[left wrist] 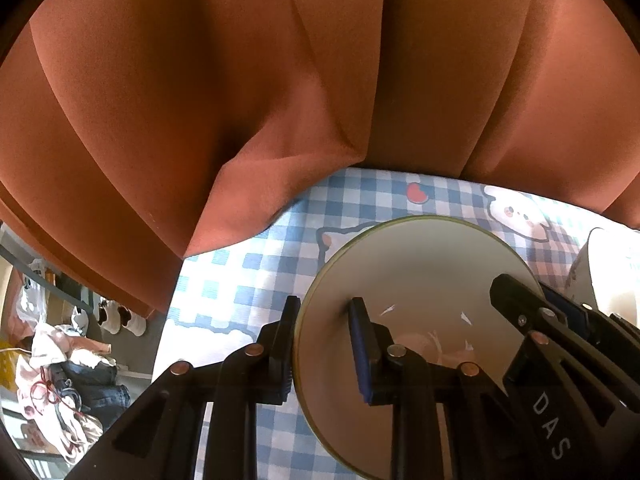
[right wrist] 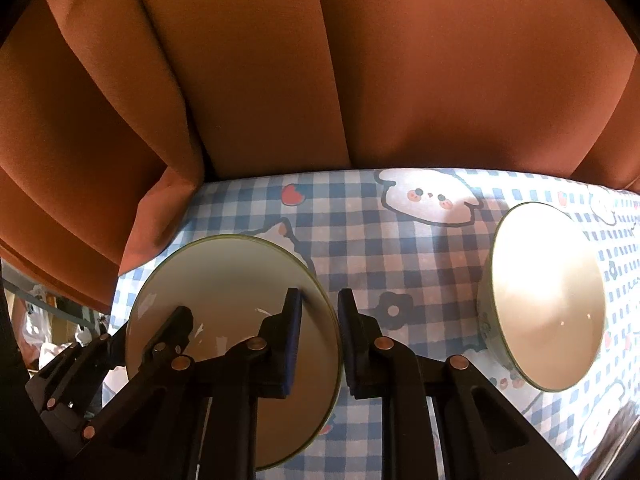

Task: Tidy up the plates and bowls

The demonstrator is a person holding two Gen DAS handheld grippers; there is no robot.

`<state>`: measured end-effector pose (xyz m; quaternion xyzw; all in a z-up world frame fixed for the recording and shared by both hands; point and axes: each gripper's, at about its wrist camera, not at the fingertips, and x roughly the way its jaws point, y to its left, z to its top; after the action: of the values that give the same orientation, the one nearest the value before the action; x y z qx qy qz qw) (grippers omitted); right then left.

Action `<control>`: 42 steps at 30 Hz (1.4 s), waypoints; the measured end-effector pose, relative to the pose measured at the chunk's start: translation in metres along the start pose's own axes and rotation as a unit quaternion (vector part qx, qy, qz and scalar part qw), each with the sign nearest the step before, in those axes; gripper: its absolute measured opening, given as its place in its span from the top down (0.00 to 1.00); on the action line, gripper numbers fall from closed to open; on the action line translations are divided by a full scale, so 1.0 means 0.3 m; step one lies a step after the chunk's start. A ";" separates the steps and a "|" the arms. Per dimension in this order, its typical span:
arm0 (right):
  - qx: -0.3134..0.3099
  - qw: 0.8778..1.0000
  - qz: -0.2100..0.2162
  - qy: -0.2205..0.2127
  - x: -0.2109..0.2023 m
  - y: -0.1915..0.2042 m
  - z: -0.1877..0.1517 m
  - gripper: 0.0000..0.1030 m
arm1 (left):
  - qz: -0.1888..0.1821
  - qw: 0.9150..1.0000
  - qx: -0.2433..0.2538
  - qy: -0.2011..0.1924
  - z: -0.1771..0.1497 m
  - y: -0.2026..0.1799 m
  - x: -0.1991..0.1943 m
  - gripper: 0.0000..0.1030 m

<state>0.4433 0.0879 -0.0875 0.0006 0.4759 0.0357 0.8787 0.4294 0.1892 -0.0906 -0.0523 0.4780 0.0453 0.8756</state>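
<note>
A cream plate (left wrist: 420,272) with a green rim lies on the blue checked tablecloth (left wrist: 248,264). My left gripper (left wrist: 324,320) straddles its left rim, one finger outside and one over the plate, with a gap at the rim. My right gripper (right wrist: 320,308) straddles the plate's (right wrist: 224,276) right rim the same way, jaws apart. The right gripper also shows in the left wrist view (left wrist: 520,300) over the plate's right side. A cream bowl (right wrist: 548,300) stands to the right on the cloth (right wrist: 360,232).
An orange curtain (left wrist: 240,80) hangs along the table's far edge. The table's left edge (left wrist: 172,320) drops to a floor with shoes (left wrist: 120,320) and clothes (left wrist: 64,380). The bowl's edge shows at the right of the left wrist view (left wrist: 608,272).
</note>
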 end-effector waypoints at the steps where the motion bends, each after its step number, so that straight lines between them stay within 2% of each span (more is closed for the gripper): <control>1: 0.000 1.000 0.000 -0.001 -0.007 -0.001 -0.001 0.79 | 0.000 1.000 0.001 -0.002 0.000 0.000 -0.012 0.78; 14: 0.005 0.999 -0.013 -0.033 -0.237 0.003 -0.039 0.79 | -0.021 0.999 0.013 -0.034 -0.030 0.002 -0.225 0.78; 21: 0.020 0.998 -0.024 -0.053 -0.393 -0.010 -0.108 0.79 | -0.038 0.998 0.029 -0.050 -0.084 -0.010 -0.347 0.78; 33: 0.045 0.995 -0.050 -0.078 -0.602 -0.054 -0.235 0.79 | -0.066 0.994 0.051 -0.069 -0.208 -0.072 -0.523 0.77; 42: 0.042 0.994 -0.039 -0.088 -0.727 -0.178 -0.359 0.79 | -0.053 0.993 0.058 -0.085 -0.338 -0.192 -0.625 0.76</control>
<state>0.2378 0.0171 0.0343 0.0223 0.3971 -0.0189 0.9173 0.2515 0.1131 0.0155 -0.0223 0.4007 -0.0244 0.9156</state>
